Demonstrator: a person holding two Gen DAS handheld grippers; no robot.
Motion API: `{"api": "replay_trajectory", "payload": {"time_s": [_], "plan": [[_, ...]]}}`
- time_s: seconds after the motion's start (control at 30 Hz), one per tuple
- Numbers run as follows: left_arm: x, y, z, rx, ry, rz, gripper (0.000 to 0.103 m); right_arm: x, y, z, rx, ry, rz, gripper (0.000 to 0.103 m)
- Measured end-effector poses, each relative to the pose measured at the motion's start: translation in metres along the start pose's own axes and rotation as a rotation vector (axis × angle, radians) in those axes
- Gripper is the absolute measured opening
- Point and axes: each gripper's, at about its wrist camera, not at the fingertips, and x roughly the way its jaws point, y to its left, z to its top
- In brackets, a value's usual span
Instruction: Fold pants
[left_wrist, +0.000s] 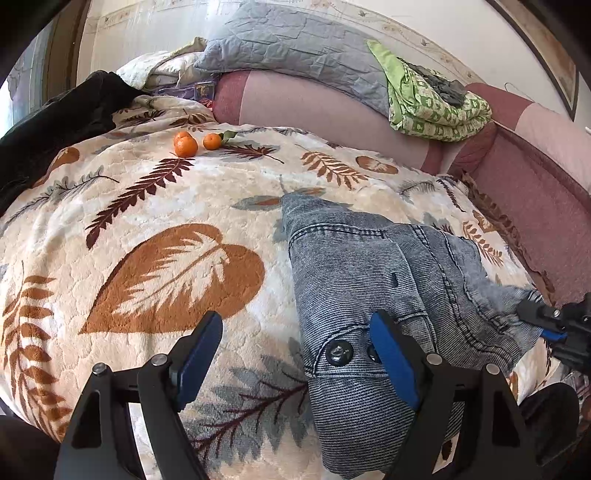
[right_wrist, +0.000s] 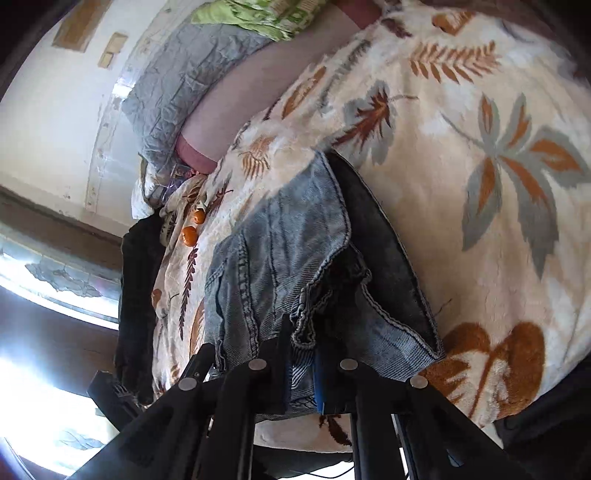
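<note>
Item: denim pants (left_wrist: 373, 266), partly bunched, lying on the leaf-print blanket (left_wrist: 155, 206) of a bed, waistband and button nearest the left wrist camera.

Left gripper (left_wrist: 295, 354) — fingers spread wide over the waistband, gripping nothing.

Right gripper (right_wrist: 301, 354) — fingers pressed together, pinching a hem edge of the denim.

Step in hand, by judgement: taking hold to start a fold. Next move calls for the left to close on the waistband, then both to lift and carry together.
</note>
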Motion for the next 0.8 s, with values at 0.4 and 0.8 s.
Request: {"api": "replay_trajectory", "payload": {"time_s": [0.4, 0.8], "plan": [[-0.012, -0.010, -0.001, 0.060, -0.035, 0.018, 0.083, 0.022, -0.022, -0.025, -0.142, 0.038, -0.200, 0.008], [-0.012, -0.031, -0.005, 0.171, -0.059, 0.052, 0.083, 0.016, -0.012, -0.026, -0.278, -0.005, -0.323, 0.008]]}}
